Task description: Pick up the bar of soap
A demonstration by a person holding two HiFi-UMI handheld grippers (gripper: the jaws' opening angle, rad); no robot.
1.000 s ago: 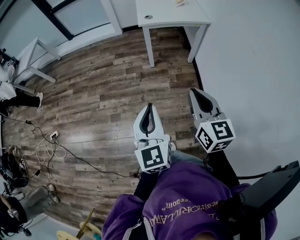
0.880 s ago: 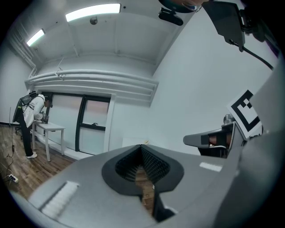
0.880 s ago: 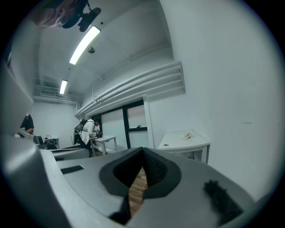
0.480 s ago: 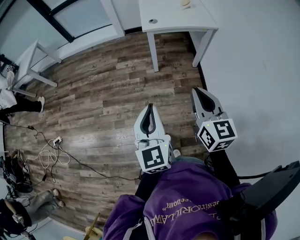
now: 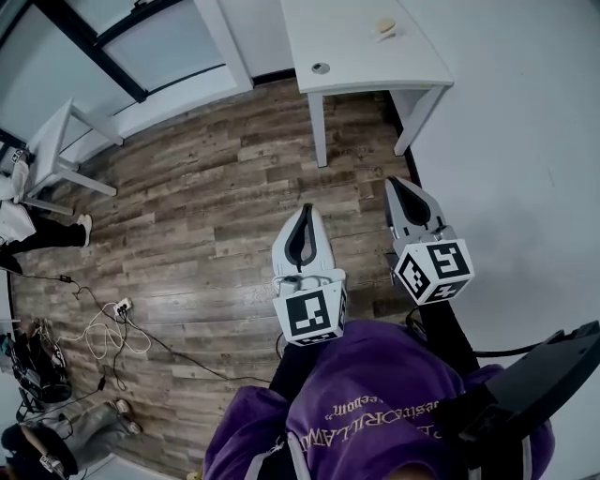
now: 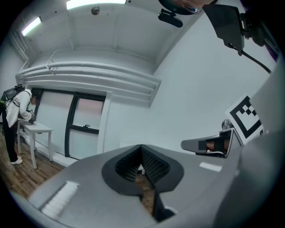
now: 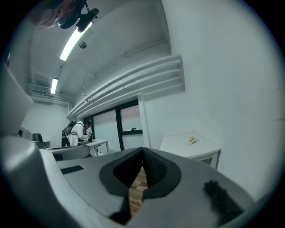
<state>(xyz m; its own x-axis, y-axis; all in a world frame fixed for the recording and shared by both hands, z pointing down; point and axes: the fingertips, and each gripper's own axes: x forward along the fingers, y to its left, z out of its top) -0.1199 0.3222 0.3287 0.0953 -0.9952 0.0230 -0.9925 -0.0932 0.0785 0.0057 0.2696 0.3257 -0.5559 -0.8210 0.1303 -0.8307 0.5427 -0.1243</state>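
Observation:
A pale bar of soap (image 5: 385,27) lies on the white table (image 5: 352,47) at the top of the head view, with a small round thing (image 5: 321,67) near the table's front edge. Both grippers hang over the wooden floor, well short of the table. My left gripper (image 5: 305,208) is shut with nothing in it, and its tips meet in the left gripper view (image 6: 141,146). My right gripper (image 5: 393,182) is also shut and empty. Over its closed tips (image 7: 142,149) the right gripper view shows the soap (image 7: 191,140) on the table (image 7: 178,146) ahead.
A white wall (image 5: 525,141) runs close along the right. A second small white table (image 5: 56,141) and a person (image 5: 23,202) are at the far left. Cables (image 5: 103,319) trail on the floor at lower left. Glass doors (image 5: 141,37) stand behind.
The white table with the soap has come further into the head view and nearer. Both grippers stay shut and keep their places in front of the body.

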